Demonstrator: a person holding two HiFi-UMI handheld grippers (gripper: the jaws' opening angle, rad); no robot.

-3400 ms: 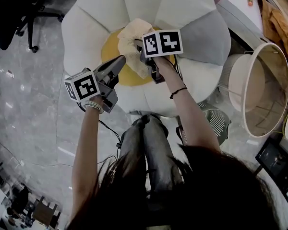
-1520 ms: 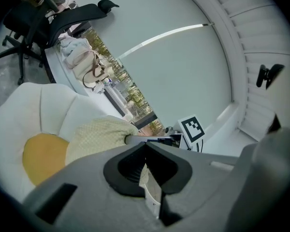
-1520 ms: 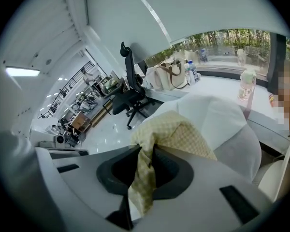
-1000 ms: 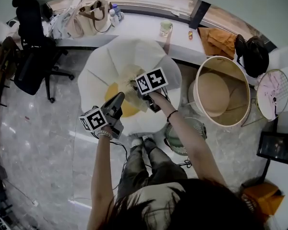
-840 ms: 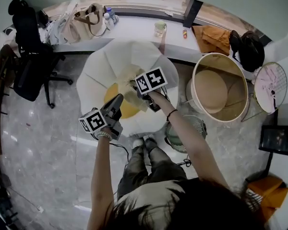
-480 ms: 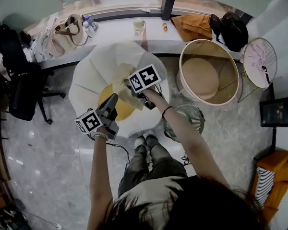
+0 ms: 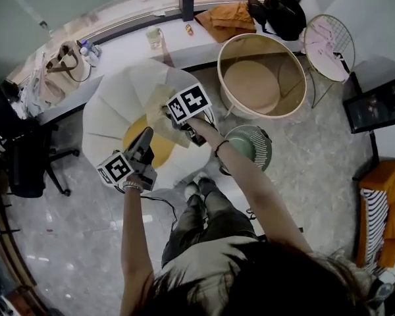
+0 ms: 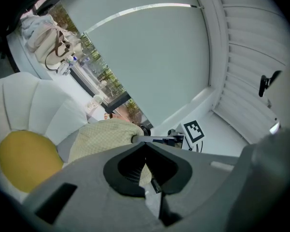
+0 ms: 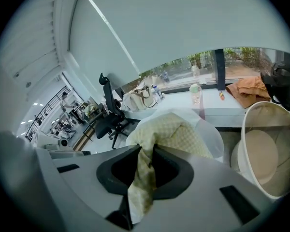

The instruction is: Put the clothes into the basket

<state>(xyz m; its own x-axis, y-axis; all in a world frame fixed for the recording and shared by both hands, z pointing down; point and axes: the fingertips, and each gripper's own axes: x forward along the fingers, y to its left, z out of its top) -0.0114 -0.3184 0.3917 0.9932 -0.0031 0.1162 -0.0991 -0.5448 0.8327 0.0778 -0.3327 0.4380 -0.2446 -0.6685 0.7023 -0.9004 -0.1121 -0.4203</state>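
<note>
A pale yellow checked cloth hangs from my right gripper, which is shut on it above the white flower-shaped cushion with a yellow centre. In the right gripper view the cloth bunches up beyond the jaws and a strip of it trails down between them at my right gripper. The round cream basket stands empty to the right of the cushion, and the right gripper view shows the basket at its right edge. My left gripper hovers lower left of the cloth, jaws together and holding nothing; its own view shows the cloth just ahead.
A round floor fan sits between the cushion and the person's legs. A long desk by the window carries bags, a cup and an orange garment. A wire rack stands right of the basket, and an office chair stands at far left.
The head view has swung, so the basket now sits near the top centre. Both grippers have drifted slightly, the cloth still in the right one.
</note>
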